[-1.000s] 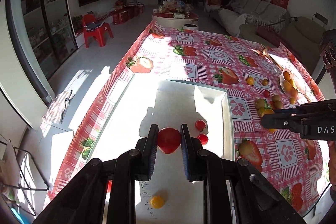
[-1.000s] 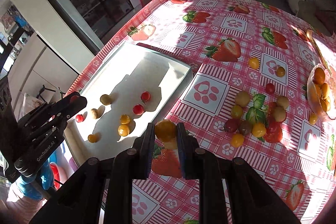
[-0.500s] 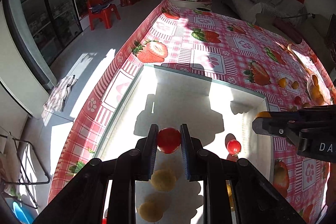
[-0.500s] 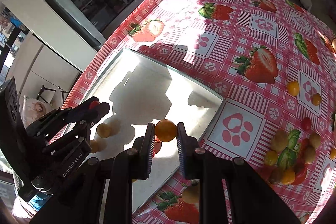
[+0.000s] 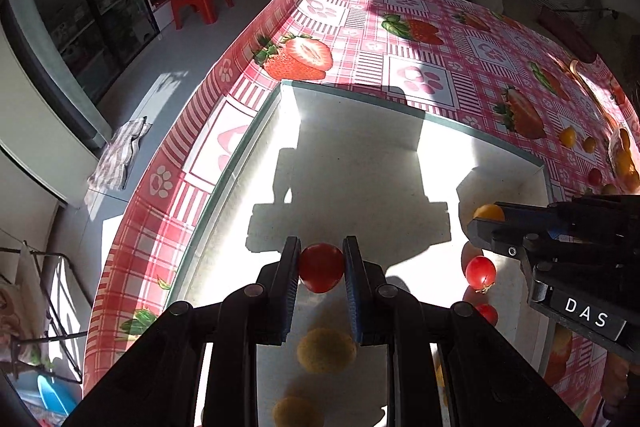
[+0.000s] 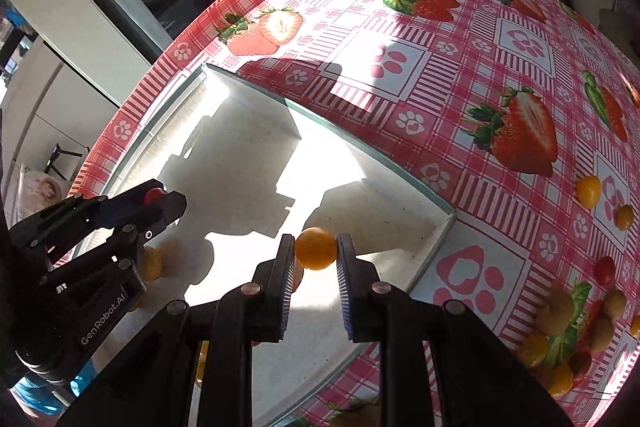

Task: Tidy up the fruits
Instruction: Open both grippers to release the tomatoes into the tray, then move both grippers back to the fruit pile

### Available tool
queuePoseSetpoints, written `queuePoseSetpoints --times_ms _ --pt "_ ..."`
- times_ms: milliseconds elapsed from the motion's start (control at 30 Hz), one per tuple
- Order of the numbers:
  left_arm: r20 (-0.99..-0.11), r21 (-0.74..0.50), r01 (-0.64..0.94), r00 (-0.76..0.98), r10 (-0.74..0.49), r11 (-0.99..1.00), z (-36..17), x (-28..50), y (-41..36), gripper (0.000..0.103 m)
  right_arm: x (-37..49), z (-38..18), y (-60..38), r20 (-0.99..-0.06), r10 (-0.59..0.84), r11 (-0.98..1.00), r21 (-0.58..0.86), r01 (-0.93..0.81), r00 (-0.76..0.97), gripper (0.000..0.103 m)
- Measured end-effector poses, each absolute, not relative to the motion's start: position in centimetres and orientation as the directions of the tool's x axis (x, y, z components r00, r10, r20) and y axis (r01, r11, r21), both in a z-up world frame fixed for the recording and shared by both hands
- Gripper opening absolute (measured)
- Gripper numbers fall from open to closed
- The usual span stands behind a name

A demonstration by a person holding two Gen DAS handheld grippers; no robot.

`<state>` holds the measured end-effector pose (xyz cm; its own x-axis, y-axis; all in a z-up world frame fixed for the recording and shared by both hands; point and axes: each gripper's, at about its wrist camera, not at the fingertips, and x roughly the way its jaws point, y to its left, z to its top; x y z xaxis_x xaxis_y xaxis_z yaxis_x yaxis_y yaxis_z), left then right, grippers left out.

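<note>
Sunlit and draped in a strawberry-print cloth, the surface [image 5: 420, 39] carries a white tray [image 5: 224, 183] at its near edge, with a red plastic chair on the floor at eleven o'clock in the left wrist view. A second ago both claws hung higher and farther back, the right one over the cloth; now both have dropped in over the tray floor and tilted more steeply down, so the tray fills the lower half of each view.

The left claw [image 5: 321, 269] is pinching a red tomato [image 5: 321, 267] between its pads, above two yellow fruits [image 5: 326, 350] lying at six o'clock. The right claw [image 6: 316, 251] is clamped on an orange-yellow tomato [image 6: 316, 248], poised inside the tray near its right wall [image 6: 436, 239]. In the left wrist view it enters from three o'clock, with loose red tomatoes [image 5: 480, 271] on the tray beneath it.

More fruit waits on the cloth at four o'clock of the right wrist view, in a mixed pile [image 6: 568, 331].

By my reading, the carry is done and both fruits are about ready to be released among those already gathered. Whether either fruit touches the tray floor cannot be told.
</note>
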<state>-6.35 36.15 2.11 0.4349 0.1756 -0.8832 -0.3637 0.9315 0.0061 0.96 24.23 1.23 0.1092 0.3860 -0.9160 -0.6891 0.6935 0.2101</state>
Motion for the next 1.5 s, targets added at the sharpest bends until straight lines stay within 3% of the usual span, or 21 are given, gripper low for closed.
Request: queuePoseSetpoints --times_ms 333,367,433,500,667,767,1167,1500 --pt "-0.895 0.007 -0.365 0.413 0.169 0.931 1.6 -6.2 36.3 0.024 0.2 1.4 25.3 -0.921 0.353 0.659 0.122 -0.742 0.162 0.028" --pt "-0.895 0.01 -0.367 0.412 0.172 0.93 1.6 -6.2 36.3 0.029 0.2 1.5 25.2 -0.921 0.355 0.663 0.129 -0.737 0.158 0.034" --pt "-0.884 0.022 -0.378 0.426 0.195 0.926 1.9 -6.5 36.3 0.072 0.3 1.7 24.9 -0.917 0.363 0.671 0.135 -0.729 0.164 0.044" --pt "-0.868 0.018 -0.378 0.453 0.202 0.926 2.5 -6.9 36.3 0.073 0.1 2.3 24.3 -0.909 0.377 0.671 0.135 -0.729 0.179 0.047" --pt "-0.861 0.03 -0.371 0.463 0.213 0.928 3.2 -7.3 36.0 0.073 -0.1 4.1 22.5 -0.884 0.42 0.68 0.156 -0.716 0.206 0.071" --pt "-0.85 0.038 -0.361 0.478 0.22 0.932 4.0 -7.9 35.3 0.073 -0.3 5.3 21.2 -0.865 0.457 0.685 0.191 -0.703 0.209 0.08" --pt "-0.799 0.054 -0.237 0.573 0.184 0.97 7.7 -10.7 28.3 0.073 -0.4 6.6 10.4 -0.852 0.447 0.786 0.228 -0.575 0.273 0.081" --pt "-0.795 0.008 -0.076 0.604 0.052 0.997 7.8 -11.1 19.3 0.073 -2.1 3.5 -0.1 -0.892 0.334 0.872 0.169 -0.459 0.306 0.081"
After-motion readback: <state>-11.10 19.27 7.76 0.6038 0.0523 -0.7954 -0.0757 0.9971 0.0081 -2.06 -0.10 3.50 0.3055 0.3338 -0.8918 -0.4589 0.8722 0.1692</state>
